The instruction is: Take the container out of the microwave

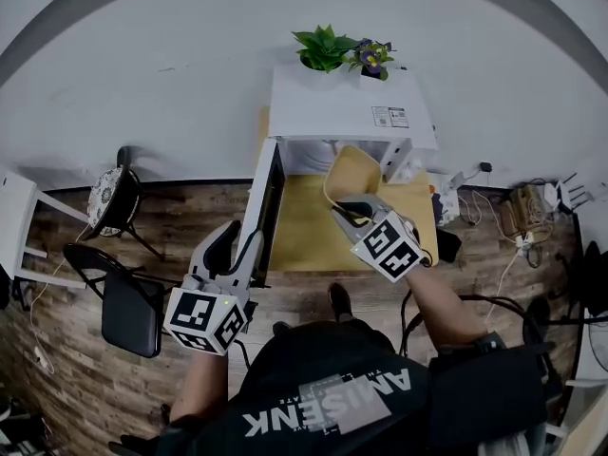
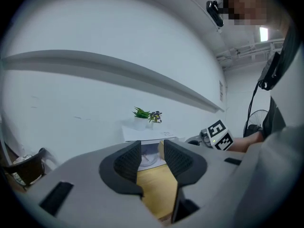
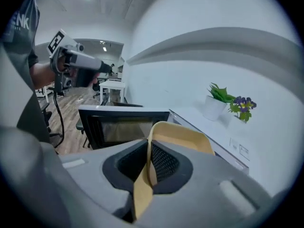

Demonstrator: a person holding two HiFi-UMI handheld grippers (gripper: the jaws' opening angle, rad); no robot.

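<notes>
A white microwave (image 1: 347,110) stands on a yellow table (image 1: 304,226) with its dark door (image 1: 266,207) swung open to the left. My right gripper (image 1: 348,207) is shut on the rim of a tan container (image 1: 353,171) and holds it tilted in the air in front of the microwave's opening. In the right gripper view the container's thin wall (image 3: 178,137) is pinched between the pads (image 3: 164,163). My left gripper (image 1: 237,245) hovers beside the open door, its jaws apart with nothing between them; in its own view the left gripper (image 2: 152,156) looks at the microwave (image 2: 148,135).
A green plant (image 1: 323,47) and a pot of purple flowers (image 1: 372,57) stand on top of the microwave. Two dark chairs (image 1: 128,307) stand on the wooden floor at the left. Cables and a power strip (image 1: 518,218) lie at the right.
</notes>
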